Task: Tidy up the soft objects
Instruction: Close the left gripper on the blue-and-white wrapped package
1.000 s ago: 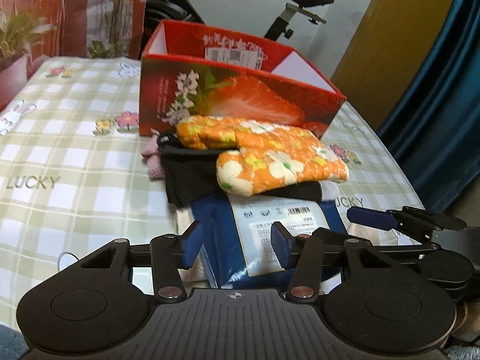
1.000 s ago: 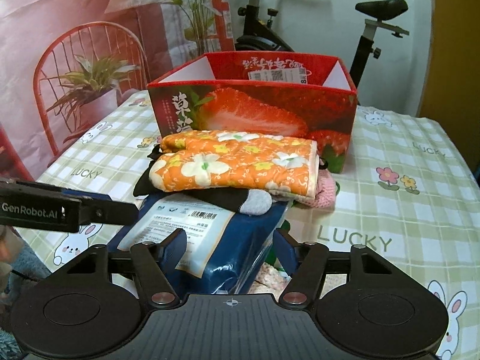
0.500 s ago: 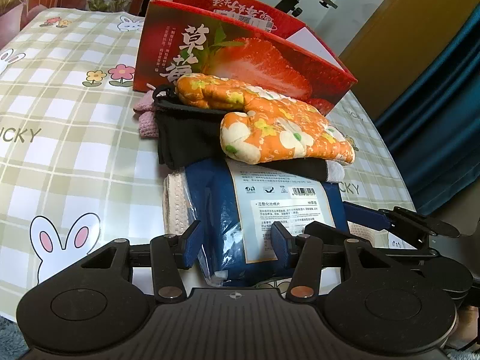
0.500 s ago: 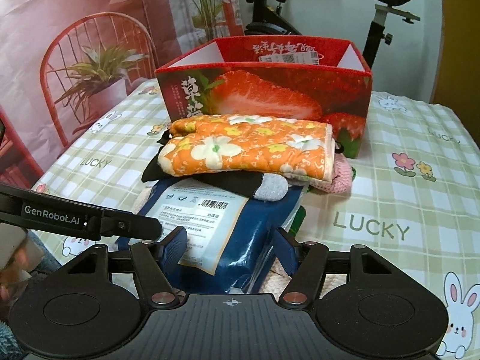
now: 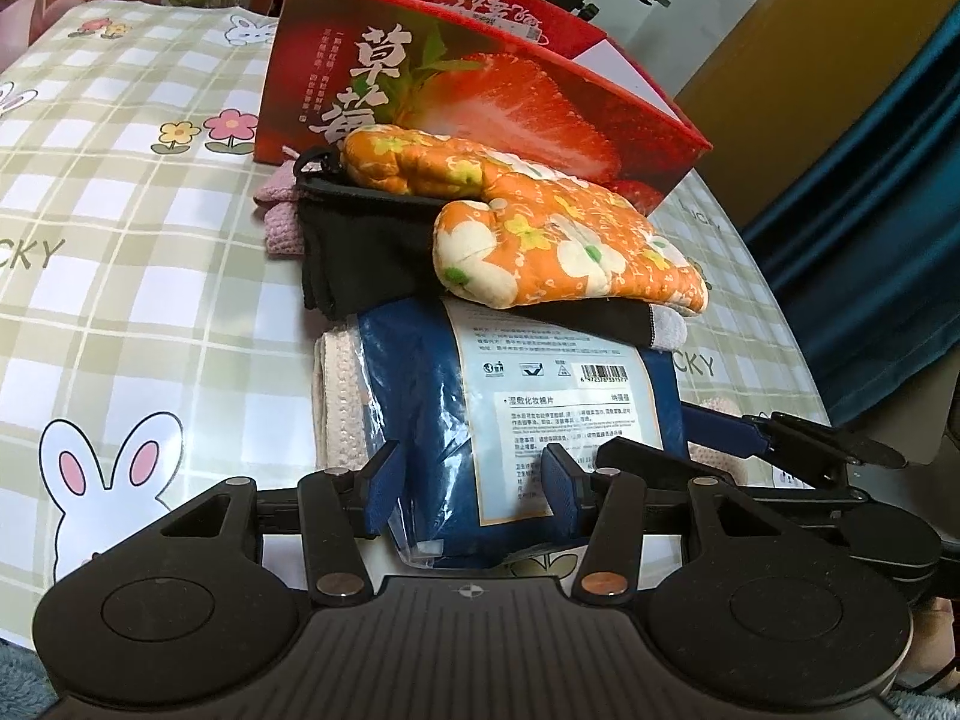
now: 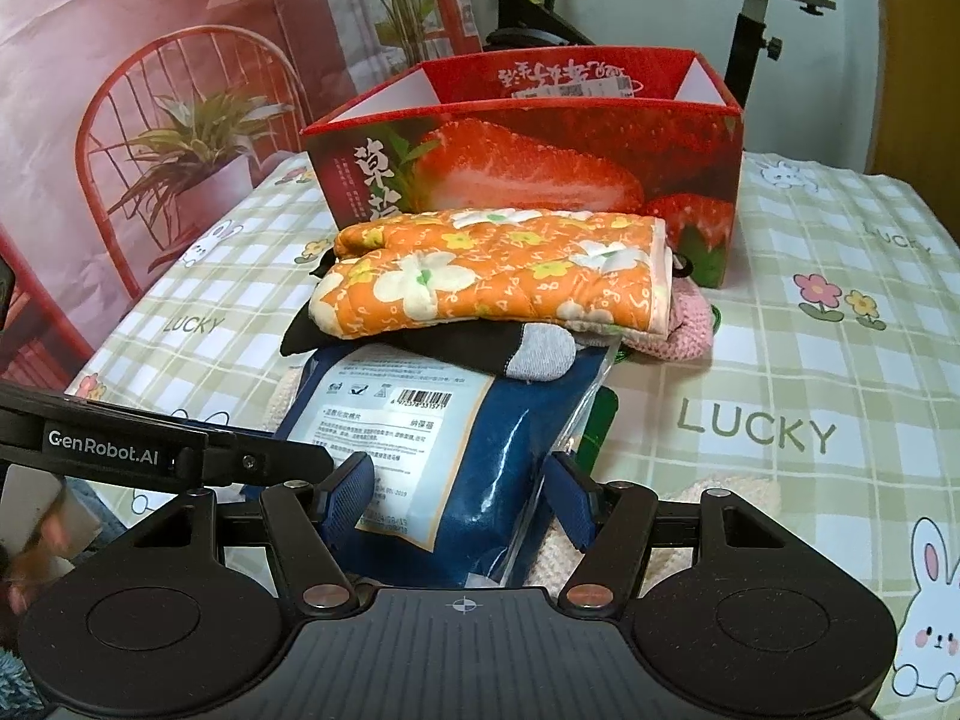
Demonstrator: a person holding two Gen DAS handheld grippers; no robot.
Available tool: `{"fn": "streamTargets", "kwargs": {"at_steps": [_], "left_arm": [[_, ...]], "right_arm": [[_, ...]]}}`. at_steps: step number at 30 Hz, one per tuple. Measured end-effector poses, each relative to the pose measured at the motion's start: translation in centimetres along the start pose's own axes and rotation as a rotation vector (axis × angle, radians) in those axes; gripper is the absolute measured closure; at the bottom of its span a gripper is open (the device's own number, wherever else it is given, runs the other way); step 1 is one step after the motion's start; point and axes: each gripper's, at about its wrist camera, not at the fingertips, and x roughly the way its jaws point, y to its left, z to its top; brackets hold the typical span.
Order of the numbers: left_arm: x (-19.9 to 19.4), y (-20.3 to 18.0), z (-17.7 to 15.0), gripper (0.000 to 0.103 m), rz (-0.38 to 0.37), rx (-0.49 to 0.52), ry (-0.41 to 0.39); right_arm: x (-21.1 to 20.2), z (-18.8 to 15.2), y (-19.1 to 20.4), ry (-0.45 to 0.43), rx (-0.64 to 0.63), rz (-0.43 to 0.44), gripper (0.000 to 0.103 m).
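Note:
A pile of soft things lies on the checked tablecloth [image 5: 120, 276] in front of a red strawberry box [image 5: 480, 96] [image 6: 540, 168]. An orange floral oven mitt [image 5: 570, 246] [image 6: 498, 282] tops it. Below are a black sock with a grey toe [image 5: 360, 252] [image 6: 534, 354], a pink knit piece [image 5: 279, 228] [image 6: 690, 330] and a blue plastic packet [image 5: 420, 408] [image 6: 480, 450] on a beige knit cloth [image 5: 336, 396] [image 6: 720, 504]. My left gripper [image 5: 473, 495] and right gripper [image 6: 462, 501] each clamp the packet's near end from opposite sides.
The open-topped box stands just behind the pile. An exercise bike [image 6: 750, 18] and a printed backdrop with a red chair [image 6: 180, 120] are beyond the table. A blue curtain [image 5: 888, 210] hangs at the right. A person's hand [image 6: 36, 540] shows at the lower left.
The left wrist view has sunk and tipped, so the box and pile now sit higher and nearer in it. The right view has barely shifted. Both sets of jaws keep the same gap.

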Motion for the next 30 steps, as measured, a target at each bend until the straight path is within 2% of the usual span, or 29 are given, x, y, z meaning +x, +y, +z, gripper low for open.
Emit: {"fn": "streamTargets", "kwargs": {"at_steps": [5,13,21,24,30], "left_arm": [[0.2,0.2,0.0,0.051,-0.003,-0.002,0.002],[-0.3,0.2,-0.2,0.052,-0.026,-0.012,-0.019],[-2.5,-0.6,-0.2,0.052,-0.031,0.038,-0.088],[-4.1,-0.9,0.0,0.052,-0.07,0.049,-0.127],[-6.1,-2.8,-0.3,0.052,-0.064,0.142,-0.172]], "right_arm": [[0.2,-0.1,-0.2,0.004,0.011,0.011,0.043],[-0.4,-0.1,0.4,-0.019,-0.019,0.025,0.054],[-2.3,0.2,1.4,-0.093,-0.077,0.029,0.057],[-3.2,0.5,1.7,-0.116,-0.084,0.029,0.057],[-5.1,1.1,2.3,-0.164,-0.098,0.038,0.057]]}}
